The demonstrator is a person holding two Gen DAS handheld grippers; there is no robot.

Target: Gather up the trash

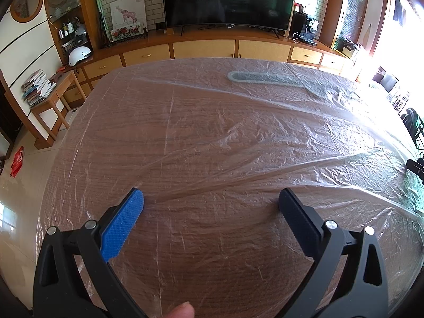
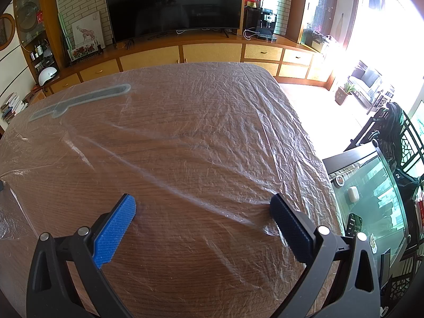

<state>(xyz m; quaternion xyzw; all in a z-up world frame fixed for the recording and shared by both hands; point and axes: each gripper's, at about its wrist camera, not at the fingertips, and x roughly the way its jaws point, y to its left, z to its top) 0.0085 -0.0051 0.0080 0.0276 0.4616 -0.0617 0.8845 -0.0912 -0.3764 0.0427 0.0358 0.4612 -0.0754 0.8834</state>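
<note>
The left gripper (image 1: 210, 198) and right gripper (image 2: 202, 204) both hovered with jaws spread wide, holding nothing, over the crinkled plastic sheet (image 1: 238, 122) covering the wooden table (image 2: 185, 265); a grey strip (image 1: 265, 78), possibly under the sheet, lay at the far side

Table (image 1: 111, 137): brown wood grain. Plastic sheet (image 1: 238, 137) over it: clear, crinkled. Flat strip (image 1: 265, 77) under sheet: grey. Both grippers, left gripper (image 1: 210, 201) and right gripper (image 2: 202, 206): black frames, one textured blue pad, one dark navy pad
</note>
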